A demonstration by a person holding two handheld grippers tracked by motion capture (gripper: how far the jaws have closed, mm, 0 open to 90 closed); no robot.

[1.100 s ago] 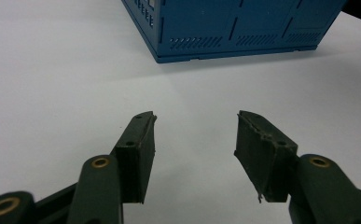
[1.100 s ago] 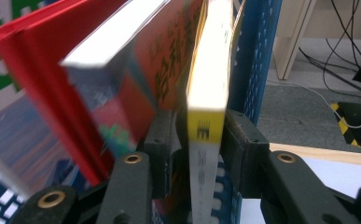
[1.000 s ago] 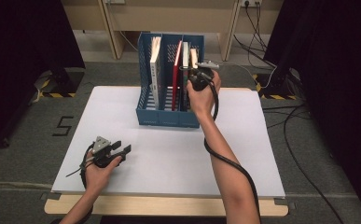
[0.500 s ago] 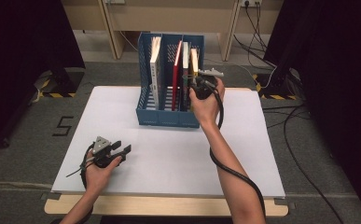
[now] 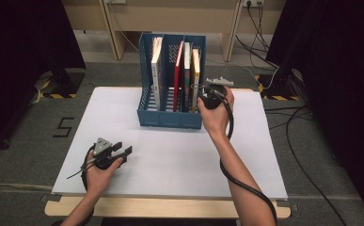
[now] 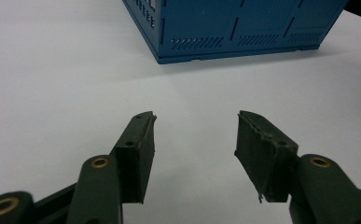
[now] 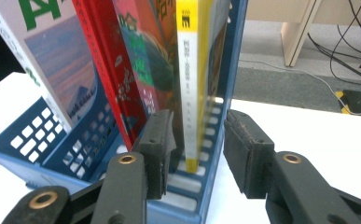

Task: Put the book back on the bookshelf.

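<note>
Standing between the right hand-held gripper's (image 7: 197,144) just-opening, released jaws: the yellow-spined book (image 7: 193,84)

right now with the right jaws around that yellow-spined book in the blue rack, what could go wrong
1. The right gripper straddles the yellow-spined book and, it seems, the rack's end wall; its jaws have just been opening, so the book may be loose and tip.
2. The red book leans toward it; moving one could shift the other.
3. A pull might drag the blue file rack across the table, since the left gripper sits open and apart from it.
</note>
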